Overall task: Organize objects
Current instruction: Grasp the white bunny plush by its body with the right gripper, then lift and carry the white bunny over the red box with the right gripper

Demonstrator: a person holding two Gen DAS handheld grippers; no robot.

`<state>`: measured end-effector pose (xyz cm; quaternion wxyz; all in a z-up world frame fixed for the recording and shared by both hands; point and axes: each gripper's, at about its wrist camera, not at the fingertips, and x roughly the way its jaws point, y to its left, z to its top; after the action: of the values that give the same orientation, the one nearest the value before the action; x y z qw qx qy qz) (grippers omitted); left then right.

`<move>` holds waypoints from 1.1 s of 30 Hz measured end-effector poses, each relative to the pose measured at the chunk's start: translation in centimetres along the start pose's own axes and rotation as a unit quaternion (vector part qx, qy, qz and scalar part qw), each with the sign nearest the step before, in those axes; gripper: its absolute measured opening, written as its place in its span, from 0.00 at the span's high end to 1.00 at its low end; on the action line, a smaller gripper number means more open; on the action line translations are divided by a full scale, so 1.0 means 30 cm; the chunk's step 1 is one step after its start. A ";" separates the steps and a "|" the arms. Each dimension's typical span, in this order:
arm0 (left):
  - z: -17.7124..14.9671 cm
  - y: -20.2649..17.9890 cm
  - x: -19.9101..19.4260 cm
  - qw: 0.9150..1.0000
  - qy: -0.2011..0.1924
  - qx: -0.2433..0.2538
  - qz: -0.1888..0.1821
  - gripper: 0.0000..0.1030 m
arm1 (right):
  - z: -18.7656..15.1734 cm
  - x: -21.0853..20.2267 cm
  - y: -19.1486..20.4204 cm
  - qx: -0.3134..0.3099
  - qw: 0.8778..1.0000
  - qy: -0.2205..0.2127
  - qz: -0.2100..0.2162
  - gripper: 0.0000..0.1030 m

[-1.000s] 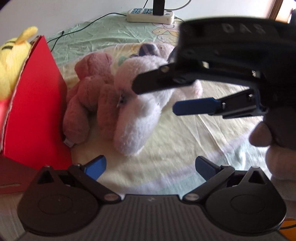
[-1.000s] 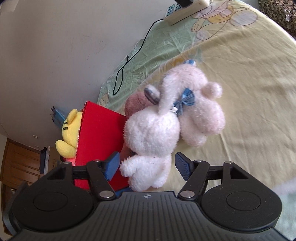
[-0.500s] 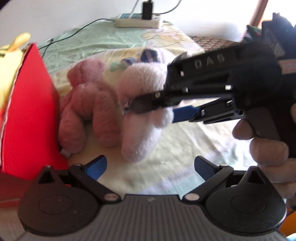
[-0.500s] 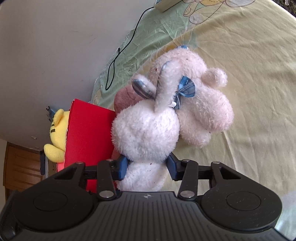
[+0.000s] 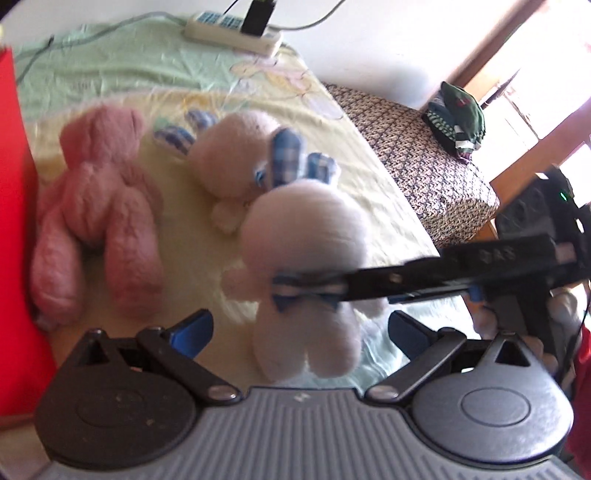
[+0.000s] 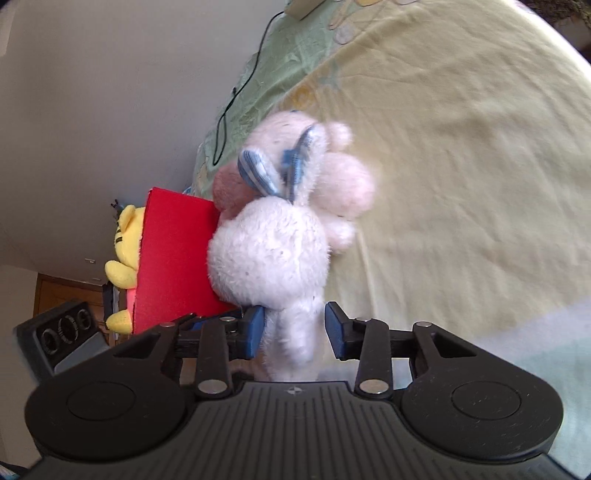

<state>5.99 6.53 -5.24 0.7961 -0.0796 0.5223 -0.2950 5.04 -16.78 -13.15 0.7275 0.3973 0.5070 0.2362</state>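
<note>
— Three plush toys lie out on the bed sheet (image 5: 122,74): a pink bear (image 5: 96,206) by the red box (image 6: 173,254), a cream rabbit (image 5: 236,166) further in, and the white rabbit (image 6: 269,254) nearest us.

— Who has the white one?

— The right gripper (image 6: 294,328); its blue pads pinch the toy's body, head and checked ears sticking up. The left gripper (image 5: 297,328) has its fingers spread wide with nothing between them.

— Anything in the way?

— The white rabbit covers most of the cream one from the right side. A yellow toy (image 6: 123,254) peeks from behind the box, half hidden. A power strip (image 5: 232,31) sits at the sheet's far edge. The left view is blurred.
</note>
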 end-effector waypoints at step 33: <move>-0.118 -0.079 -0.109 1.000 -0.023 -0.010 0.003 0.25 | -0.134 -0.025 0.147 -0.076 0.997 -0.002 0.024 0.68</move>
<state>1.04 7.05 -3.20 0.8079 -0.0930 0.5072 -0.2852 1.31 -13.46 -9.80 0.7507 0.3534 0.4765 0.2907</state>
